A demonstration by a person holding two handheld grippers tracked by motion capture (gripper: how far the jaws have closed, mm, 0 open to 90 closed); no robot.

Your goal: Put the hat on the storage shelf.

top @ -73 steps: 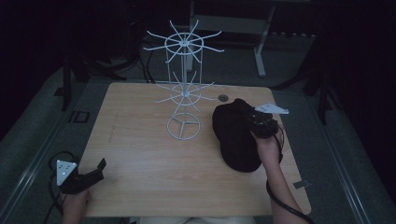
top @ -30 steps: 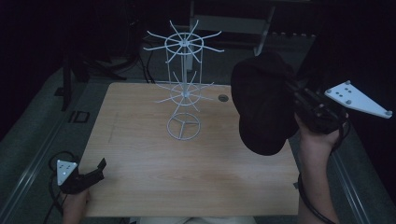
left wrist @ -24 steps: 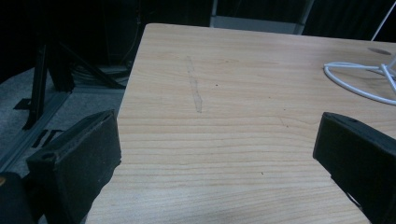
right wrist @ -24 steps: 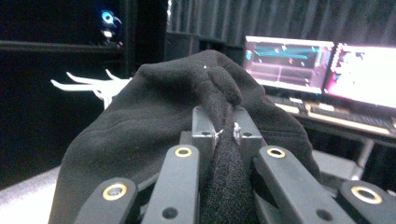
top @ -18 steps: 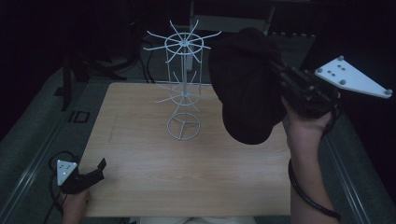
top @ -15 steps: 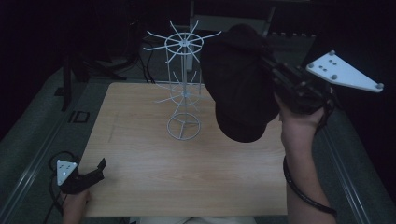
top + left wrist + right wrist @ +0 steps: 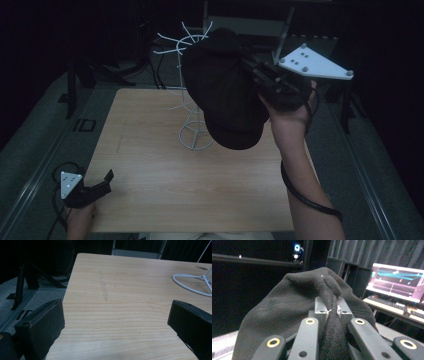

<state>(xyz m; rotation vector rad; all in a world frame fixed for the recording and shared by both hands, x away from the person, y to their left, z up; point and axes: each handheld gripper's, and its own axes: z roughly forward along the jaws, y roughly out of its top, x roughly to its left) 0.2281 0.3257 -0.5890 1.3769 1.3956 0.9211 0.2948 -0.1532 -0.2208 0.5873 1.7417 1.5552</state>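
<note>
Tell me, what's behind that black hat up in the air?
The black hat covers much of the white wire rack. Its top prongs poke out at the left and its ring base shows below; the pole between them is hidden.

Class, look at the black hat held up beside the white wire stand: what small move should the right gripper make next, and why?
Probably carry the black hat a little further over the top of the white wire stand, then lower it. The right gripper is shut on a fold of the hat, which hangs high beside the stand's upper prongs, not yet resting on them.
</note>
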